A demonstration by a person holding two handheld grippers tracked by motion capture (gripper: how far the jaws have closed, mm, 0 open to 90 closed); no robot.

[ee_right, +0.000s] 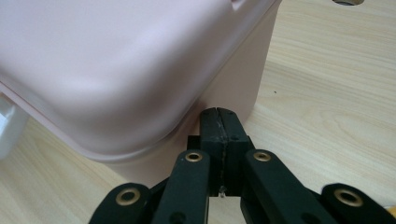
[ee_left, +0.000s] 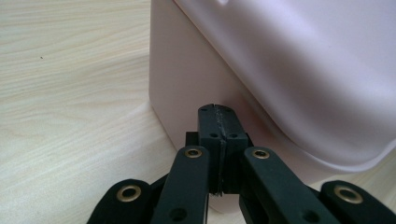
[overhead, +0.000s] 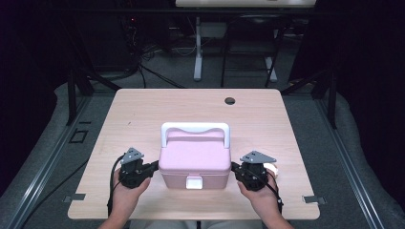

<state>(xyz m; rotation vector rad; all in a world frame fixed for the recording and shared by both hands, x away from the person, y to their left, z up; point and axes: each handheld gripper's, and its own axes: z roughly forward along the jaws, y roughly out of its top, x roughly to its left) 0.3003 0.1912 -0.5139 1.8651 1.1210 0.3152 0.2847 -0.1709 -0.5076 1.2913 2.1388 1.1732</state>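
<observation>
Box [overhead: 194, 160], pink and lidded with its white handle [overhead: 195, 129] folded toward the far edge, was set near the middle of the surface [overhead: 143, 109], its long axis running left to right between the two tools. Left tool [overhead: 154, 166] and right tool [overhead: 234, 166] were each seen with jaws pressed fully together on nothing, tips at or just short of the box's opposite end walls. Both were placed equally near, so a squeeze from both ends was judged likeliest.
</observation>
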